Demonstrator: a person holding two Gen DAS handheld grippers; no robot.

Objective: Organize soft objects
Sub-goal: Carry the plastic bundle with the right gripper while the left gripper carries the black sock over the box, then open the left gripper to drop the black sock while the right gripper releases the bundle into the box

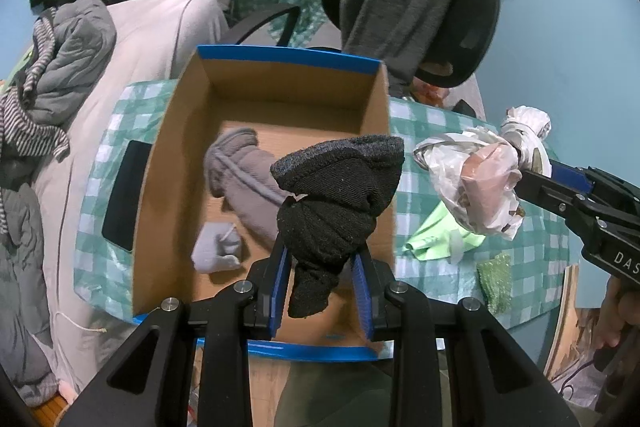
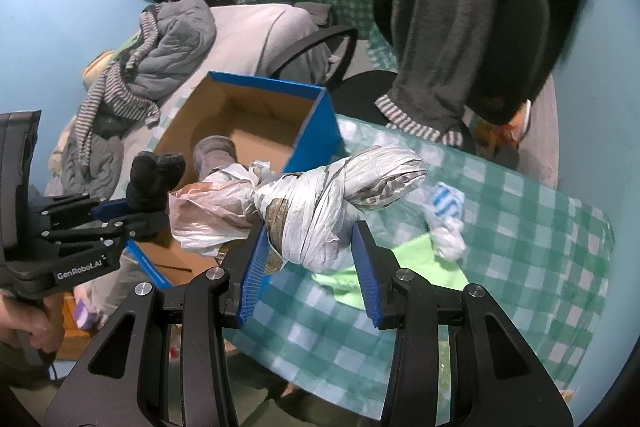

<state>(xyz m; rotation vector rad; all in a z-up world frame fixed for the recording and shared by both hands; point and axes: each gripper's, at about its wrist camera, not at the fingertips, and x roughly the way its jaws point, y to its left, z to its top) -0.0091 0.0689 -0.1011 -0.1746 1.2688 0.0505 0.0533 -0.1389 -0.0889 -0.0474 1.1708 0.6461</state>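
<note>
Two grey socks lay inside the blue-edged cardboard box (image 1: 176,131); the left gripper (image 1: 322,279) held a rolled black sock (image 1: 336,195) above it, while the right gripper (image 2: 308,255) clasped a knotted plastic bag bundle (image 2: 332,195); several items seemingly remained outside.

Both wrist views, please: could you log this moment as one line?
left gripper: black sock, above box | right gripper: knotted plastic bag, over table

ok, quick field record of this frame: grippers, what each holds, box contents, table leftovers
left gripper: shut on black sock bundle, held above the box
right gripper: shut on knotted plastic bag bundle, held above the table
box: open cardboard, blue rim, on the checkered tablecloth
box contents: grey sock roll, small light-grey sock ball
table leftovers: light-green cloth, green glittery piece, blue-and-white sock
beside box: dark flat object, identity unclear
</note>
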